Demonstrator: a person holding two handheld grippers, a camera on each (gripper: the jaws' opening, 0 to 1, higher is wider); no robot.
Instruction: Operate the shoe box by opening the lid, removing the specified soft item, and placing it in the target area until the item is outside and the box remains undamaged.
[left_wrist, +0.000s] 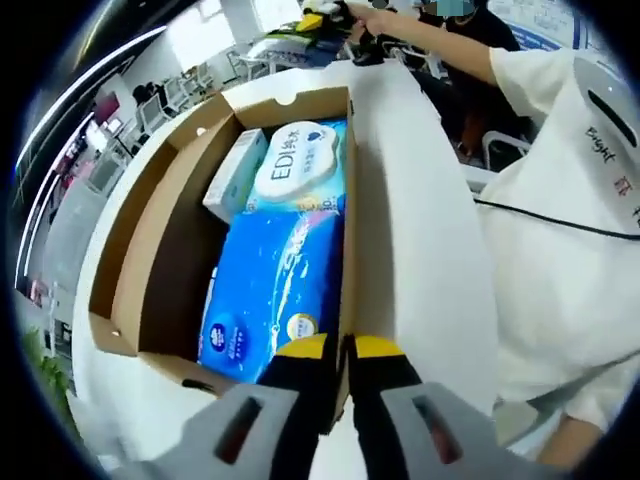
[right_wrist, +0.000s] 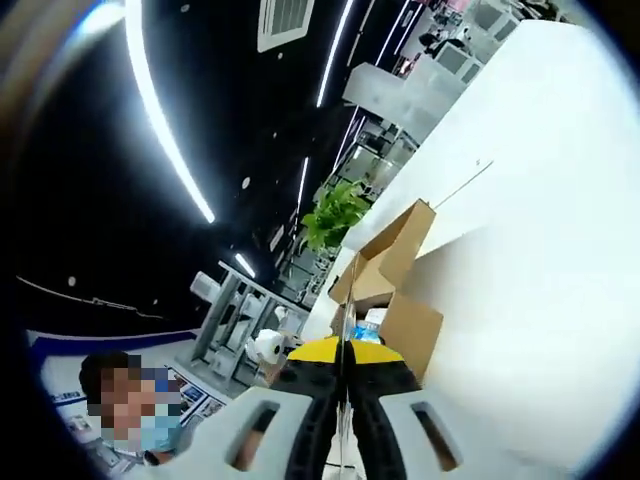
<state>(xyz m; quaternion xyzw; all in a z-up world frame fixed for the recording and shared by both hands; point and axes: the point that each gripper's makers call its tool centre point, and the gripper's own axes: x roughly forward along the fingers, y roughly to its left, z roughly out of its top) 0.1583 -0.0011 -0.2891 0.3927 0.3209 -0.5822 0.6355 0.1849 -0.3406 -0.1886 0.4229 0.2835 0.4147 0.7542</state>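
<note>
Left gripper view: the left claw rises from the bottom centre of the frame, yellow-tipped jaws drawn together and clamped on the near right wall of the shoe box. The thin cardboard edge sits between the two tips.

The shoe box is open. Its brown interior runs from the lower centre toward the upper centre of the frame. The lid, white on its visible face, stands up along the right side of the box.

Contents, from the claw outward:
- A blue soft tissue pack lies flat in the near half, touching the right wall.
- A wet-wipe pack with a white oval label lies beyond it, in the far half.
- A small pale box lies to the left of the wet-wipe pack, tilted against it.

The box rests on a white worktop. A person in a white top occupies the right of the frame.

Right gripper view: the right claw rises from the bottom centre, jaws closed on a thin edge of the white lid panel, which spreads across the right of the frame. Brown cardboard flaps stand just beyond the tips. A green plant is at centre frame, well beyond the box.
</note>
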